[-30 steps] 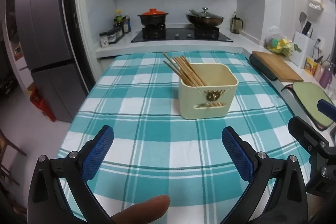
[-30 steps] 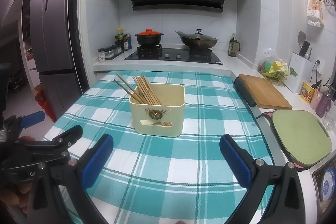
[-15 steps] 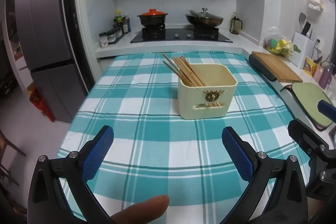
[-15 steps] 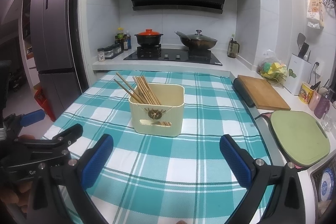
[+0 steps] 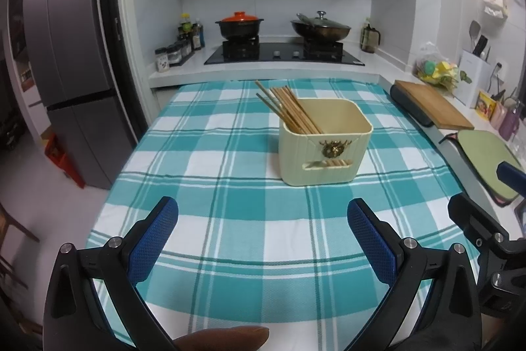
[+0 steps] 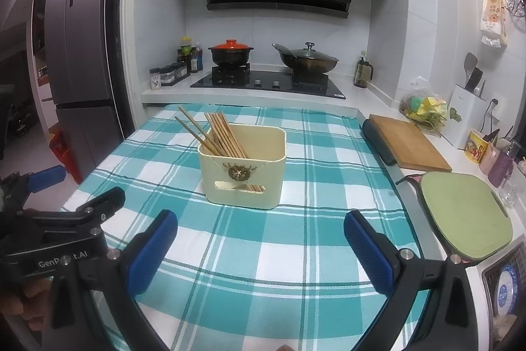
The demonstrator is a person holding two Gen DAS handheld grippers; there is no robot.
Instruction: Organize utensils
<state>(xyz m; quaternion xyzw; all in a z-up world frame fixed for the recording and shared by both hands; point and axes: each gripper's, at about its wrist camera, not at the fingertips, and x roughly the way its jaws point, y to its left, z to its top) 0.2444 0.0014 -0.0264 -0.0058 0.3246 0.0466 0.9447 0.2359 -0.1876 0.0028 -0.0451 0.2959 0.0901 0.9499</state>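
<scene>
Both my claws, left claw (image 5: pixel 263 236) and right claw (image 6: pixel 259 239), gape wide and empty; the cream holder (image 6: pixel 243 166) sits ahead mid-worktop, its chopsticks (image 6: pixel 223 134) leaning back-left, slightly nearer my right.

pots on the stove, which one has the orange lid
The pot on the left burner, nearest the bottles. Its lid is orange; the wide pan on the right burner has a glass lid with a knob.

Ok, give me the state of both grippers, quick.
Left gripper: open, holding nothing, hanging short of the cream plastic box of wooden chopsticks.
Right gripper: open, holding nothing.
</scene>
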